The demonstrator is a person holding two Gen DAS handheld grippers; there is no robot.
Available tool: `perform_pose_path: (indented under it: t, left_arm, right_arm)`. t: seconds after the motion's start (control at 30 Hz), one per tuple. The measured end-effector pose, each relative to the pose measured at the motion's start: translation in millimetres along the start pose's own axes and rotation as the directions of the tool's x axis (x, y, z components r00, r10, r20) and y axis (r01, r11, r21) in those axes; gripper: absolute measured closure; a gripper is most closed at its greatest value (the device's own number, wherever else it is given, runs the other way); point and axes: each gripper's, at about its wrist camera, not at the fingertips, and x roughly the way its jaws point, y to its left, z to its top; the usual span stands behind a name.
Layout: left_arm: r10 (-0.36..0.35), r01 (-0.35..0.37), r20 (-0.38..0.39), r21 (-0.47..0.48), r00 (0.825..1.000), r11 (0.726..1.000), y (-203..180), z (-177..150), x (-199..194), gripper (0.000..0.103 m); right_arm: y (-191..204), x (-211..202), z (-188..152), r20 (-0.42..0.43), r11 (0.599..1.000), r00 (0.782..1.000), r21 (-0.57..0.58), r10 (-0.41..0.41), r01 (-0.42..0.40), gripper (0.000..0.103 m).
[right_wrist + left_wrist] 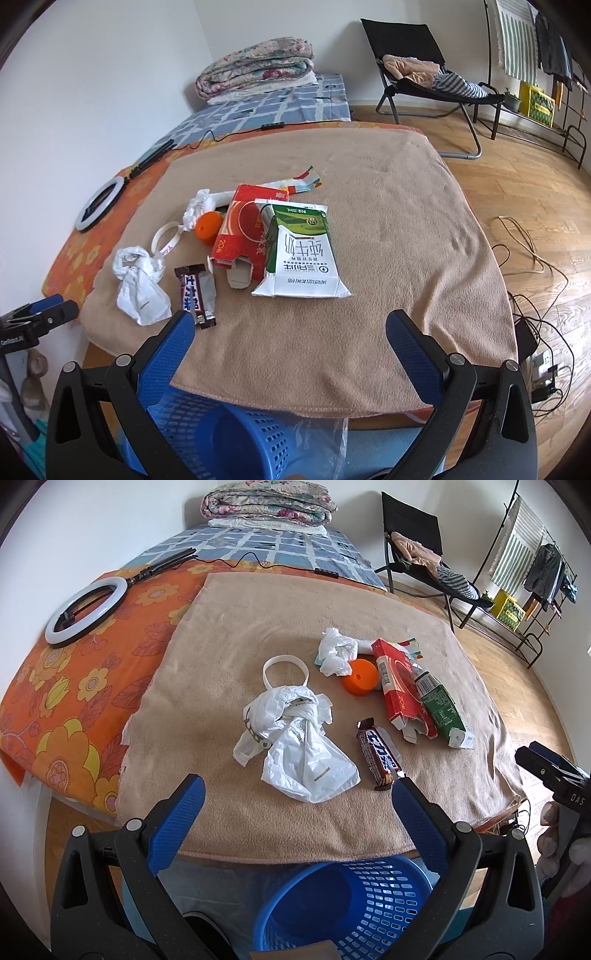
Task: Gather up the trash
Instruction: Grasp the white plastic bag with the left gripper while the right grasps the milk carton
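The jaws of both the left gripper (pixel 297 786) and the right gripper (pixel 290 325) are spread wide with nothing held, poised at the near edge of the tan blanket (pixel 229 635) on the bed, above the blue basket (pixel 343 908) on the floor. The trash is scattered across the middle of the blanket. Nearest the left gripper a crumpled white plastic bag (pixel 295 738) is seen, with a chocolate bar wrapper (pixel 378 753) just beside it on the right. Farther right lie a torn red carton (pixel 400 690) and a flattened green milk carton (pixel 301 254), touching one another, with an orange cap (pixel 360 677) and a wad of tissue (pixel 334 651) beyond. All of it is judged light. The bag is soft and slippery and is best pinched at its bunched knot; the cartons are stiff but crushable and are best taken by an edge.
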Motion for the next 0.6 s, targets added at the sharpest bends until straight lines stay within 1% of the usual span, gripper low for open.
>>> perform_pose_path:
  t: [0.23,0.4,0.6]
  left_arm:
    - [0.005,-0.005,-0.013,-0.002,1.0,1.0,8.6,17.2,20.8,0.0]
    - [-0.007,0.007,-0.043,-0.019,0.999,1.0,14.0,23.6,37.3,0.001]
    - [-0.008,0.006,-0.083,-0.029,0.997,1.0,19.2,30.7,58.7,0.005]
  right_arm:
    - [-4.8,28.1,22.6,-0.055,1.0,0.998,-0.022,0.003,-0.004,0.001]
    - [-12.3,53.9,35.2,-0.097,1.0,0.995,0.003,0.028,-0.028,0.001]
    - [-23.9,83.5,45.6,-0.147,0.998,0.988,0.05,0.054,-0.047,0.001]
